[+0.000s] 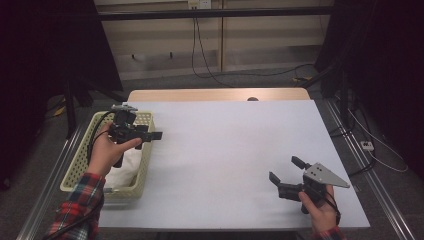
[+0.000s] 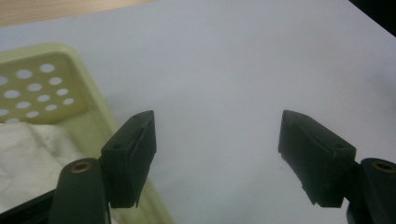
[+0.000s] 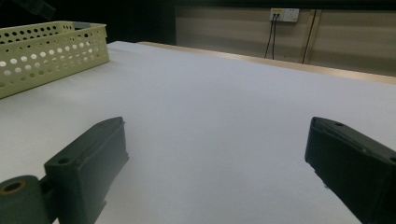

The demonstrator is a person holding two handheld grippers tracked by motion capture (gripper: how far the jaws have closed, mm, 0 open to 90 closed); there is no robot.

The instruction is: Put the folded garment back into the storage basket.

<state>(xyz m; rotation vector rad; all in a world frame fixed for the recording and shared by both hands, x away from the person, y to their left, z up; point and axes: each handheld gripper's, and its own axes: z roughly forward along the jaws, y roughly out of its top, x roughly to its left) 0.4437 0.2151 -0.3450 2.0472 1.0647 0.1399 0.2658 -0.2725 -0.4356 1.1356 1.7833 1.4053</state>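
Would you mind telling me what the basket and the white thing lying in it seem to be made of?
The basket looks like moulded plastic, pale yellow-green and matte: its walls are thin, stiff and punched with even round holes. The white thing inside looks like soft cloth, perhaps a towel, judging by its rumpled folds and dull surface.

Basket (image 1: 145, 150) perforated plastic; cloth (image 2: 28, 154) crumpled white; table (image 1: 230, 150) matt.

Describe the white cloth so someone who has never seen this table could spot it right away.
Start at the white table and look to its left edge, where a pale yellow-green perforated basket sits. The cloth lies crumpled inside it, below the left gripper: the one soft thing among hard plastic and metal.
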